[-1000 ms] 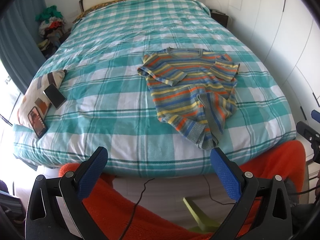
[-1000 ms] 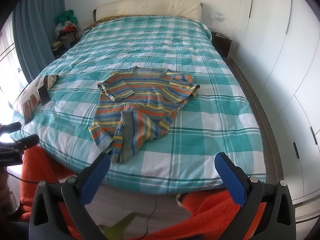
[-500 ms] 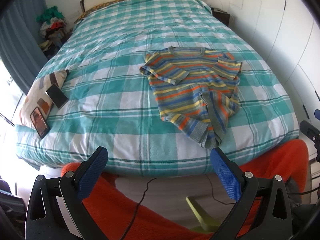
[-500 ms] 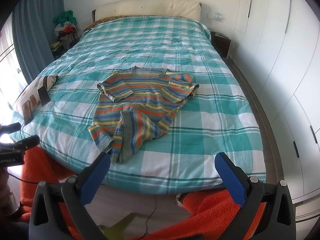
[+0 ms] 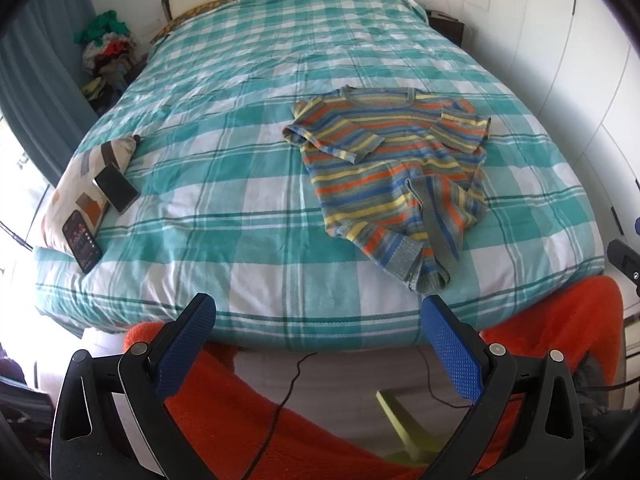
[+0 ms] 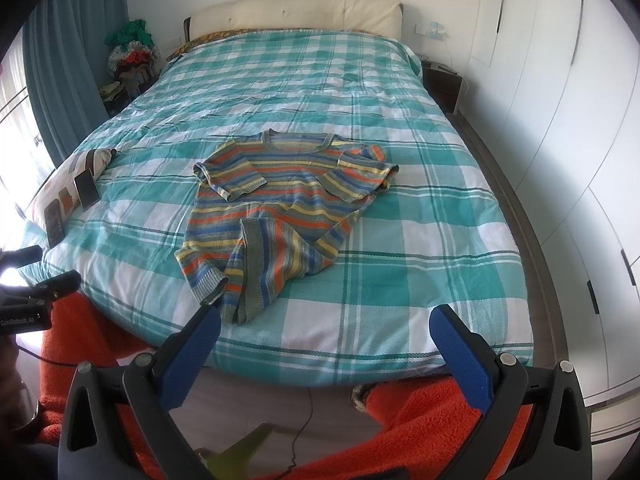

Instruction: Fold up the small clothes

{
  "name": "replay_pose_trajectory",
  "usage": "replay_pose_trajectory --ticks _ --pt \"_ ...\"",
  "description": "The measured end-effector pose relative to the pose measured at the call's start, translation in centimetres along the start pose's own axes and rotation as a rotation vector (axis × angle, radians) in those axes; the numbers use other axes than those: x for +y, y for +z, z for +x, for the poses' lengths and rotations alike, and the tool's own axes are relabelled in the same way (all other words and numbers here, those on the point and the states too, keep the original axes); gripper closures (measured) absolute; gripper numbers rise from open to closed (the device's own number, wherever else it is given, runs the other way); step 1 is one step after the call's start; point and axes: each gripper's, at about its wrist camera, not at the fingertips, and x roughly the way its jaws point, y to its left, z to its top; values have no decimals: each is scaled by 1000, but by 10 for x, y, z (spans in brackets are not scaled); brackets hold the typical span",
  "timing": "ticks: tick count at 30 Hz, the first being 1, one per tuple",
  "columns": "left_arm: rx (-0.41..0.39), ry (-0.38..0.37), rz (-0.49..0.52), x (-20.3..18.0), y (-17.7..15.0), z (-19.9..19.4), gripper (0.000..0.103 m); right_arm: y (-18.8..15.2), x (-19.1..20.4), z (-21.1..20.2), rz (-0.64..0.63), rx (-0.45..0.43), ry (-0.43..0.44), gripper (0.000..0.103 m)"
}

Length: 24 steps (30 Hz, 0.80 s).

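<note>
The sweater lies flat on the bed, nearer the foot than the headboard, neckline toward the headboard. It's a small knit w/ horizontal stripes: orange, yellow, blue, grey-green. Round ribbed collar, ribbed cuffs and hem. Both sleeves are folded in over the chest, the one on the viewer's left lying diagonal across the front, the other bunched near the shoulder. The lower hem is partly turned up and twisted, so a band of stripes runs lengthwise near the bottom edge; that end is rumpled and sits close to the foot edge of the bed. In the left wrist view the sweater appears right of centre. The bed has a teal-and-white checked cover. At the bed's left edge a patterned pillow carries two phones, one above the other, well apart from the sweater. Left gripper hangs below the foot edge w/ blue pads spread wide, holding nothing. Right gripper likewise: fingers wide apart, nothing between, just short of the mattress. Orange fleece shows under both grippers. White wardrobe doors run along the right wall; a clothes pile sits in the far left corner by a blue curtain.
</note>
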Motion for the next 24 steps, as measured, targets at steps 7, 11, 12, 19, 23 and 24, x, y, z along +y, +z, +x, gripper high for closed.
replay_pose_trajectory --ticks 7,11,12,19,23,24 --pt "142 -88 5 4 -11 87 2 -13 -1 56 -34 23 31 0" --pt "201 -243 -27 -10 -13 126 2 -6 20 130 -41 108 179 1" --pt "198 -300 -23 -18 -7 133 1 4 24 140 -40 114 210 5" --pt "210 -315 -62 -48 16 189 13 82 63 267 127 303 406 21" --pt "255 -381 -105 -42 13 209 100 78 61 298 104 351 343 97" --pt "239 -391 -123 -36 10 206 100 76 54 290 121 336 365 98"
